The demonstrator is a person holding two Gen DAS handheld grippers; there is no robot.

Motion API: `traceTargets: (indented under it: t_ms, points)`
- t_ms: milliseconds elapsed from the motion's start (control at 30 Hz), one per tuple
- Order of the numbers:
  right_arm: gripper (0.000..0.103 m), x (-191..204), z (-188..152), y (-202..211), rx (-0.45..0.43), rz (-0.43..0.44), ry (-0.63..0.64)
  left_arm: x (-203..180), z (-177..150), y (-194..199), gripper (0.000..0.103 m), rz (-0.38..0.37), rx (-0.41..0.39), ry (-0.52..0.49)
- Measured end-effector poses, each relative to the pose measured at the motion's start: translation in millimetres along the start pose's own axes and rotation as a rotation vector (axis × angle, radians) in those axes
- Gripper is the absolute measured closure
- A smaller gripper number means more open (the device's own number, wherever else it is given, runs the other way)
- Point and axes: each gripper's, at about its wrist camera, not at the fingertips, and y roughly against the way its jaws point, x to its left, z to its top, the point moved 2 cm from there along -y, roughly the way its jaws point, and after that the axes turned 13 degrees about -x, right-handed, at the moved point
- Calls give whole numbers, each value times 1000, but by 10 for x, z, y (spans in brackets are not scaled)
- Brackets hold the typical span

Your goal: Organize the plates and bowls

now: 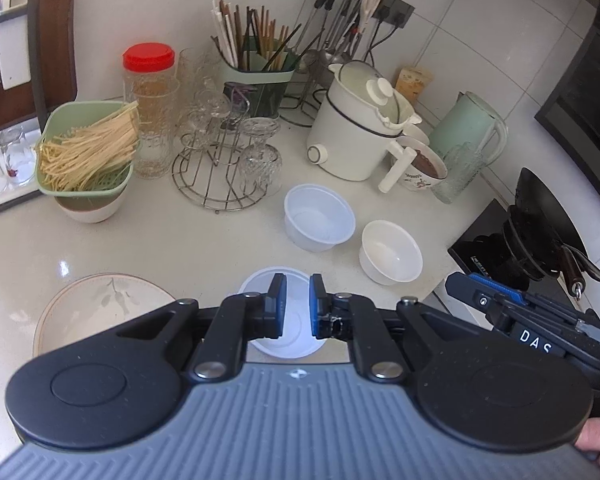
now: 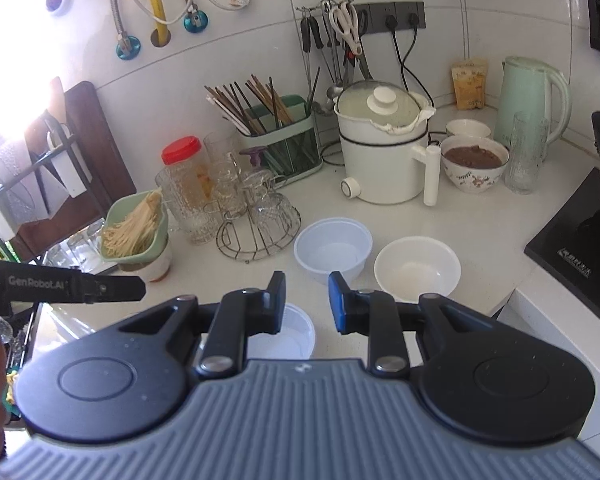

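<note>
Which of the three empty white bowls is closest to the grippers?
The near plastic bowl, right under the left gripper. The other plastic bowl and the ceramic bowl sit farther back on the counter.

You had four pieces on the white bench, all upright and empty. A translucent plastic bowl (image 1: 318,216) sat farthest back, with a white ceramic bowl (image 1: 390,252) just beside it to the right. A second plastic bowl (image 1: 296,320) sat nearest you. A shallow cream plate (image 1: 96,308) with a grey leaf motif lay at its left.
</note>
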Motion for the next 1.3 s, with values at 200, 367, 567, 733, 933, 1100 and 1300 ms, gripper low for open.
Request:
traceTargets:
  t_ms: [200,367,567,733,933,1100,1300]
  points:
    - [75,-51,17,-142,7,0,6,30,-38,-167,91,33,14,23]
    - [75,-172,32,-350,37,-1,0,71,-22,-386,91,56,26,60]
    - [75,-339,143,-685,65,12,27,37,91,-749,90,78,38,86]
    - [75,-467,251,-1032,91,26,36,-18,217,-1093,74,64,35,116]
    - [75,-578,246,-1426,161,37,42,-61,285,-1550,65,66,57,130]
    - [75,-621,201,-1783,240,42,63,48,260,-1938,65,81,117,184]
    - [75,-680,149,-2132,307,51,48,181,185,-2321,65,95,184,228]
